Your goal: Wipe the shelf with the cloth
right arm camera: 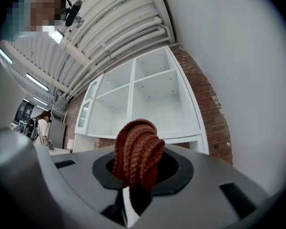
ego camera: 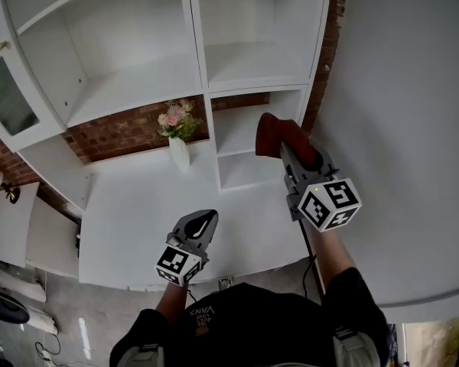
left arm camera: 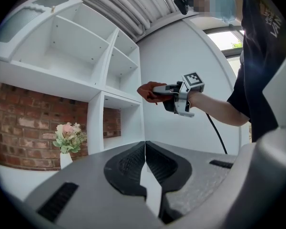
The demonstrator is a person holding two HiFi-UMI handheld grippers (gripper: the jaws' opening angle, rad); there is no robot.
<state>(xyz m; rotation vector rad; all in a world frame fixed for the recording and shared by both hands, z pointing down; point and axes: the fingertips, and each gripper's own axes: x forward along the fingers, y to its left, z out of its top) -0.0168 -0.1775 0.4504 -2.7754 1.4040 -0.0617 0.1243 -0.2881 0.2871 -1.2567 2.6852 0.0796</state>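
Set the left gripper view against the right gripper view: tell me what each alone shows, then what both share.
Left gripper view only: the flower vase, the left gripper shut and empty, the right gripper from outside. Right gripper view only: a distant person, ceiling lights. Both: the red cloth in the right gripper's jaws, the white shelf, the brick wall.

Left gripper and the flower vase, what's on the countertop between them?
Nothing. In the head view, the white countertop is bare between the left gripper and the vase.
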